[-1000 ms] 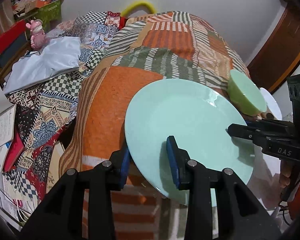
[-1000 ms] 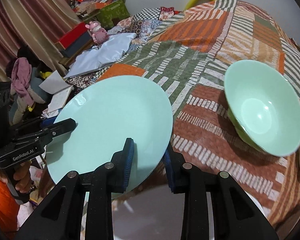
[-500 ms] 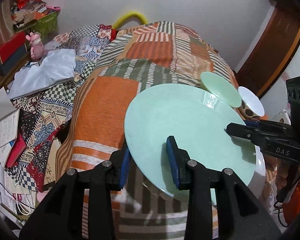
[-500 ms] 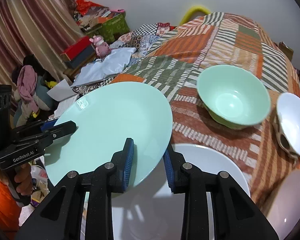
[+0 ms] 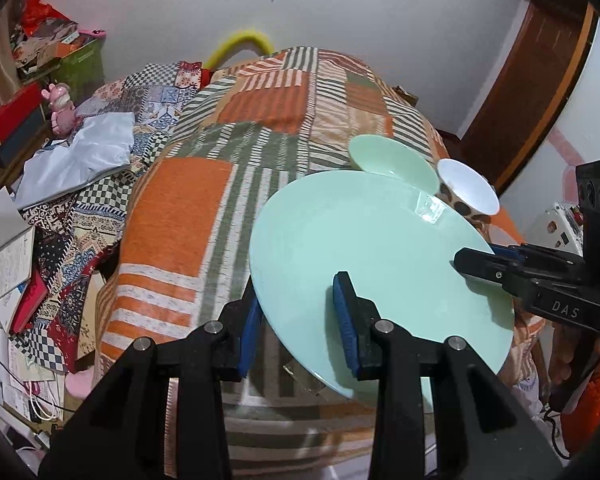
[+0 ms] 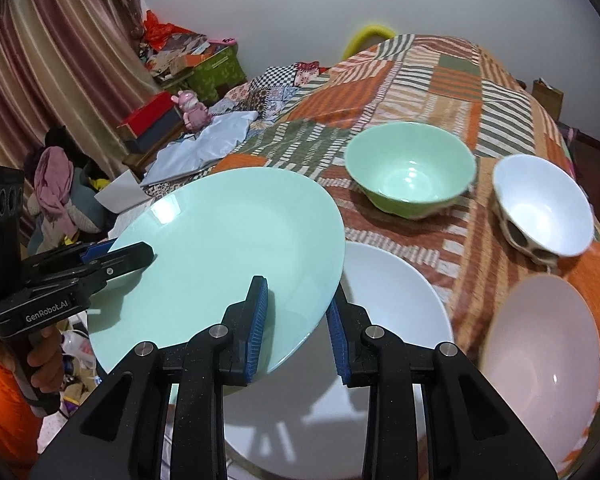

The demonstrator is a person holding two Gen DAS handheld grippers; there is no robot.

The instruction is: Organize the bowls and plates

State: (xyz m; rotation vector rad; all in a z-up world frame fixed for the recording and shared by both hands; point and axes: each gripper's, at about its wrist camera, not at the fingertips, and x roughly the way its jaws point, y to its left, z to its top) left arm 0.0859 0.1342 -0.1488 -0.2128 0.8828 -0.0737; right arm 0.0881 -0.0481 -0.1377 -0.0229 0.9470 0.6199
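Observation:
Both grippers hold a mint-green plate (image 5: pixel 372 256) (image 6: pixel 220 256) by opposite rims, lifted above the bed. My left gripper (image 5: pixel 300 320) is shut on its near-left rim; it also shows in the right wrist view (image 6: pixel 112 256). My right gripper (image 6: pixel 296 320) is shut on the plate's right rim and appears in the left wrist view (image 5: pixel 476 260). Below the held plate lies a white plate (image 6: pixel 392 308). A green bowl (image 6: pixel 410 168) (image 5: pixel 392 158), a white patterned bowl (image 6: pixel 544 204) (image 5: pixel 466 192) and a pale pink bowl (image 6: pixel 540 364) stand on the blanket.
The striped patchwork blanket (image 5: pixel 260 128) covers the bed. Clutter lies to the left: a grey-white cloth (image 5: pixel 80 152), books (image 5: pixel 12 264), boxes and a pink toy (image 5: pixel 60 108). A wooden door (image 5: pixel 532 80) is at the right.
Both grippers have lifted and drawn the green plate back toward me and to the right. The white plate and the other bowls have come into view beneath and beside it.

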